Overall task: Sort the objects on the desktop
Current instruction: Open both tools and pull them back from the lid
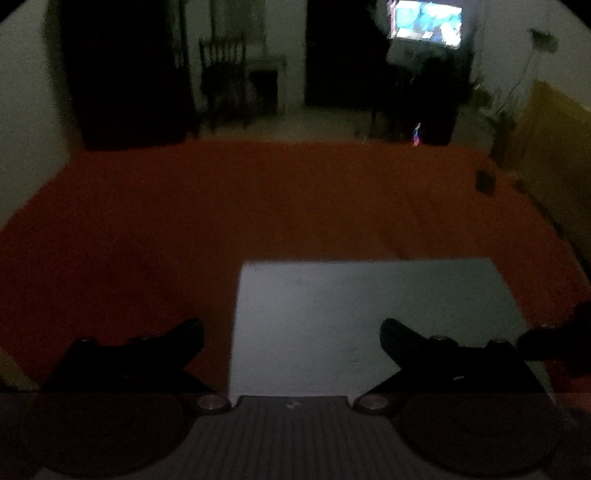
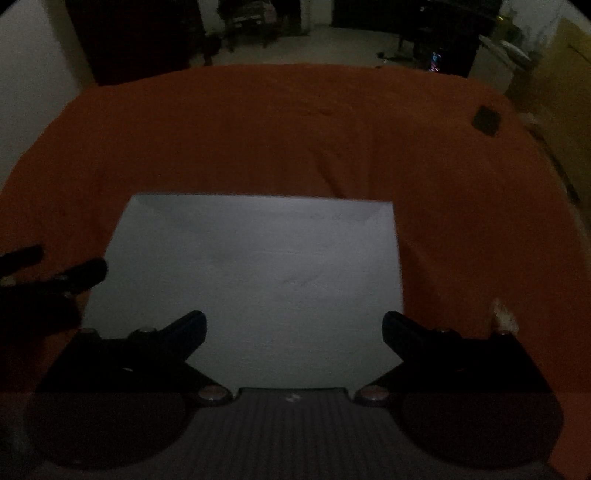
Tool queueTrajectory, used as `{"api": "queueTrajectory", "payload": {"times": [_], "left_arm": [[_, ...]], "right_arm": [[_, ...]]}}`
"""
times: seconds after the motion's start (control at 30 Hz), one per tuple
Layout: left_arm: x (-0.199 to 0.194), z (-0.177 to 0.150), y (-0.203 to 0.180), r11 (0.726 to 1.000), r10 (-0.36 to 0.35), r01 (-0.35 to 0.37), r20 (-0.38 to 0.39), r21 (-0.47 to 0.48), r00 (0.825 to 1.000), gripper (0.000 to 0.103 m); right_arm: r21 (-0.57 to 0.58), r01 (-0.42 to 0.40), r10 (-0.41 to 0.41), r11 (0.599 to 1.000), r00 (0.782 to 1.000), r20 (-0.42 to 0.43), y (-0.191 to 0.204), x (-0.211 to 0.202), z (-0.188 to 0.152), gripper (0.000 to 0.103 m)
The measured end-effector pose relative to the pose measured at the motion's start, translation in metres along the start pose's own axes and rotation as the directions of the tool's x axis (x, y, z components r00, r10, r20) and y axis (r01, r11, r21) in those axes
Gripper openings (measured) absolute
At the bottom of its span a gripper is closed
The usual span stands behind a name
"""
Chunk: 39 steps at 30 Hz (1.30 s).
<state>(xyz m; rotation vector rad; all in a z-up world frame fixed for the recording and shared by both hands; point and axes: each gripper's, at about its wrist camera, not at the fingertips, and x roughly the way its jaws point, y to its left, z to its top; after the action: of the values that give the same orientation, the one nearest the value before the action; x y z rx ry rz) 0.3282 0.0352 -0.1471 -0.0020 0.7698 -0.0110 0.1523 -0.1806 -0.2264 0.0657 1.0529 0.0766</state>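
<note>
I log: orange-covered worktop (image 2: pixel 258 129); pale grey flat sheet (image 2: pixel 258 266) at its near edge; small black box (image 2: pixel 487 119) near far right corner. Left hand-held gripper (image 1: pixel 291 332) and right hand-held gripper (image 2: pixel 294 326) both spread, empty, angled down over the sheet.

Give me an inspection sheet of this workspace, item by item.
Surface: orange cloth-covered table, dimly lit.
Job's things: flat pale grey rectangular sheet lying on the cloth; small dark box-like object near the far right edge.
Clutter: small pale fuzzy scrap, too blurred to identify.
Grippers: left gripper open, nothing between its fingers; right gripper open, nothing held, over the sheet.
Cables: nothing seen.
Surroundings: dark room, lit screen, chair behind the table.
</note>
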Motion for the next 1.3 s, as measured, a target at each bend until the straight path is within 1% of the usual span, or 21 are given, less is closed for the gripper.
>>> {"api": "queueTrajectory", "payload": {"times": [0.03,0.1,0.13,0.2,0.23,0.27,0.33,0.4,0.43,0.53,0.63,0.67,0.73,0.8,0.87,0.97,1.13,1.3], "left_arm": [[-0.010,-0.004,-0.008,1.000,-0.012,0.012,-0.001,0.007,1.000,0.101],[-0.018,-0.012,-0.018,0.998,0.059,-0.060,-0.047,-0.009,0.997,0.103],[-0.015,-0.015,-0.018,0.998,0.063,-0.065,-0.083,-0.021,0.995,0.103],[-0.015,-0.023,-0.015,0.996,0.074,-0.081,-0.135,-0.045,0.988,0.103],[-0.020,-0.027,-0.014,0.994,0.087,-0.094,-0.138,-0.050,0.987,0.103],[-0.024,-0.031,-0.015,0.995,0.078,-0.085,-0.132,-0.052,0.988,0.103],[-0.032,-0.037,-0.020,0.998,0.044,-0.048,-0.114,-0.035,0.992,0.103],[-0.038,-0.041,-0.022,0.999,0.013,-0.017,-0.118,-0.030,0.993,0.103],[-0.040,-0.043,-0.021,0.999,-0.002,-0.003,-0.123,-0.039,0.992,0.102],[-0.046,-0.047,-0.012,0.998,-0.009,0.003,-0.109,-0.058,0.994,0.103],[-0.058,-0.055,-0.002,0.996,0.017,-0.023,-0.065,-0.089,0.998,0.103],[-0.057,-0.055,0.000,0.996,0.028,-0.034,-0.065,-0.087,0.997,0.103],[-0.061,-0.057,-0.002,0.997,0.026,-0.030,-0.052,-0.066,0.998,0.103],[-0.062,-0.057,-0.006,0.999,0.017,-0.019,-0.037,-0.044,0.999,0.103],[-0.061,-0.057,-0.009,0.999,-0.011,0.010,-0.042,-0.033,0.999,0.103],[-0.062,-0.060,-0.012,0.999,-0.031,0.030,-0.054,-0.016,0.998,0.103],[-0.059,-0.067,-0.014,0.999,-0.030,0.028,-0.105,-0.020,0.994,0.103],[-0.058,-0.069,-0.014,0.999,-0.024,0.022,-0.114,-0.023,0.993,0.103]], "right_arm": [[-0.002,0.006,-0.006,1.000,1.000,0.011,0.008,-0.006,-0.007,0.103],[-0.032,0.031,-0.030,0.999,0.999,0.033,0.018,-0.012,-0.016,0.103],[-0.047,0.044,-0.043,0.998,0.999,0.028,0.020,-0.014,-0.020,0.103],[-0.026,0.075,-0.074,0.997,0.997,0.019,0.023,-0.024,-0.026,0.103],[-0.026,0.082,-0.082,0.996,0.996,0.025,0.024,-0.030,-0.028,0.103],[-0.027,0.087,-0.086,0.996,0.996,0.038,0.023,-0.034,-0.031,0.103],[-0.022,0.093,-0.091,0.995,0.993,0.079,0.022,-0.040,-0.038,0.103],[-0.008,0.105,-0.104,0.994,0.992,0.077,0.023,-0.041,-0.044,0.103],[-0.006,0.094,-0.093,0.996,0.992,0.083,0.026,-0.042,-0.050,0.103],[-0.027,0.056,-0.053,0.998,0.996,0.075,0.029,-0.043,-0.059,0.103],[0.045,0.079,-0.083,0.996,0.993,0.079,0.024,-0.040,-0.062,0.103],[0.034,0.080,-0.083,0.996,0.993,0.085,0.025,-0.040,-0.063,0.103],[0.033,0.103,-0.105,0.994,0.990,0.096,0.025,-0.041,-0.065,0.103],[0.037,0.100,-0.103,0.994,0.992,0.077,0.024,-0.038,-0.067,0.103],[0.035,0.106,-0.109,0.994,0.992,0.067,0.023,-0.035,-0.069,0.103],[0.031,0.114,-0.115,0.993,0.992,0.045,0.019,-0.026,-0.069,0.103],[0.019,0.117,-0.117,0.993,0.993,0.028,0.018,-0.022,-0.069,0.103],[0.023,0.116,-0.116,0.993,0.993,0.035,0.022,-0.020,-0.072,0.103]]}}
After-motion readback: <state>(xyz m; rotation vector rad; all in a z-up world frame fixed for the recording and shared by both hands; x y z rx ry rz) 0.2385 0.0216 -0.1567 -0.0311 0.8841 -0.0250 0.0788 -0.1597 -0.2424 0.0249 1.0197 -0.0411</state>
